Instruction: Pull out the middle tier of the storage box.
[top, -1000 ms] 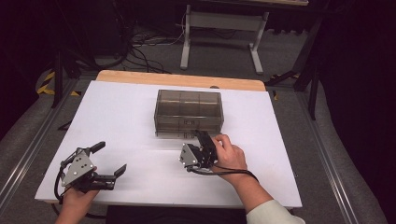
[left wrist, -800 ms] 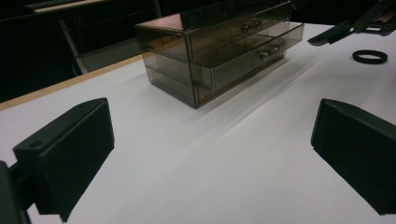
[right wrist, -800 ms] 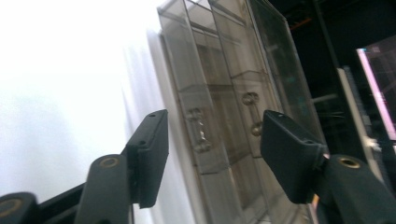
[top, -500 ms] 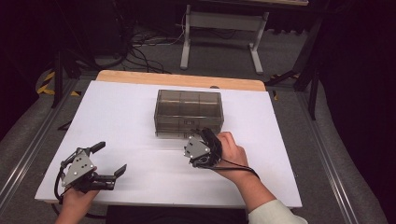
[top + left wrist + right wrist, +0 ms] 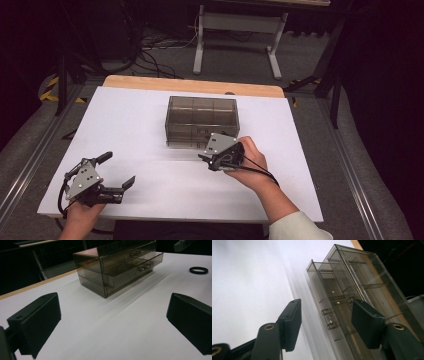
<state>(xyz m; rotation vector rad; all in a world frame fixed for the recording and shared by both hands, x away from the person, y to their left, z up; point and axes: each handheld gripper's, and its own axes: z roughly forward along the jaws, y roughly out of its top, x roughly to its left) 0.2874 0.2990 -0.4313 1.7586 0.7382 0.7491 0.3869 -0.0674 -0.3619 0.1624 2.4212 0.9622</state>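
Observation:
A smoky clear drawer box (image 5: 201, 117) stands mid-table. Its lower drawer (image 5: 322, 290) is slid out a little, and the drawer's small handle (image 5: 328, 318) lies in the gap between the open jaws of my right gripper (image 5: 325, 322), apart from both pads. From above, the right gripper (image 5: 206, 156) is rolled on its side right at the box front, held by a hand. My left gripper (image 5: 119, 168) rests near the front left of the table, open wide and holding nothing. The left gripper view looks across at the box (image 5: 117, 265).
A small black ring (image 5: 198, 270) lies on the white table (image 5: 125, 125) to the right of the box. A wooden strip (image 5: 190, 86) edges the far side. Floor cables and a metal stand (image 5: 235, 35) lie beyond the table.
My right gripper moved forward to the box front and rolled onto its side, jaws now straddling the lower drawer's handle. The left gripper stayed where it was.

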